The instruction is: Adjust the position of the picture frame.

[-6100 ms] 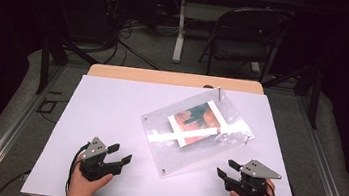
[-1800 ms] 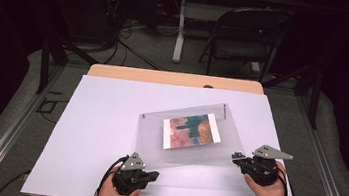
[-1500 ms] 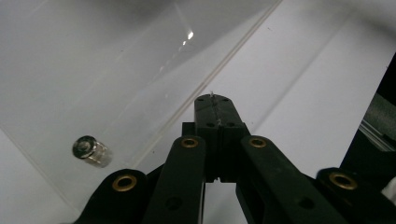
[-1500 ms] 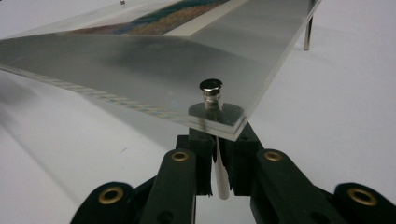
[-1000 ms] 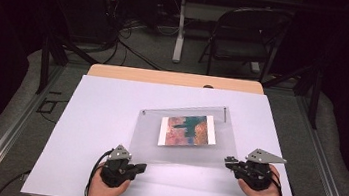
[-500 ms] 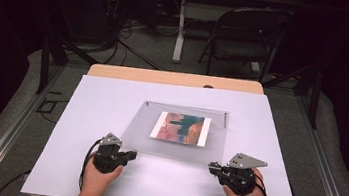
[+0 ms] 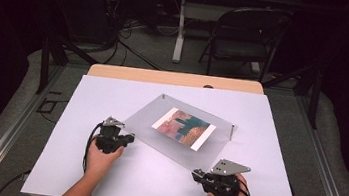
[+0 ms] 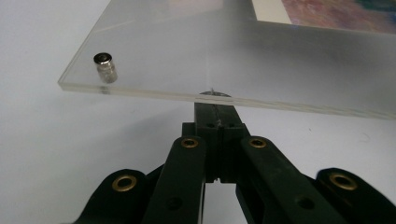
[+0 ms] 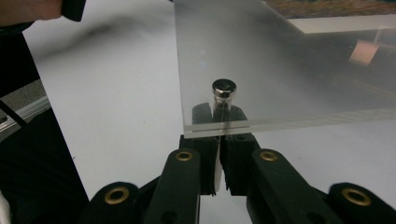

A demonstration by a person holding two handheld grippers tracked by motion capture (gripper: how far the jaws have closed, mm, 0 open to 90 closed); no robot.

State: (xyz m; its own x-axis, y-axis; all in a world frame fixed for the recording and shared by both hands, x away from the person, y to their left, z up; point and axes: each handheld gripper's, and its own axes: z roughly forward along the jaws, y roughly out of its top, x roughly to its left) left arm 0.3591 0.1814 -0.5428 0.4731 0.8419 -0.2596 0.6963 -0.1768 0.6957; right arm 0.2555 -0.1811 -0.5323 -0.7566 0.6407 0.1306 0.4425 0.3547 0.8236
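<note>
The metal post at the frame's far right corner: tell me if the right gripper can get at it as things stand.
Probably not right away. The right gripper sits shut at the near corner of the acrylic frame, and the post stands farther back, though nothing blocks the way along that edge.

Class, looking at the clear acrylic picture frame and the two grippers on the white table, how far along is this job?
Done: the clear acrylic picture frame lies assembled, colourful print inside, metal corner studs fitted. In hand: the left gripper and right gripper, both shut, meet the frame's near edge; neither clamps it. Left: apparently settling it on the white table; its final position is unclear.
</note>
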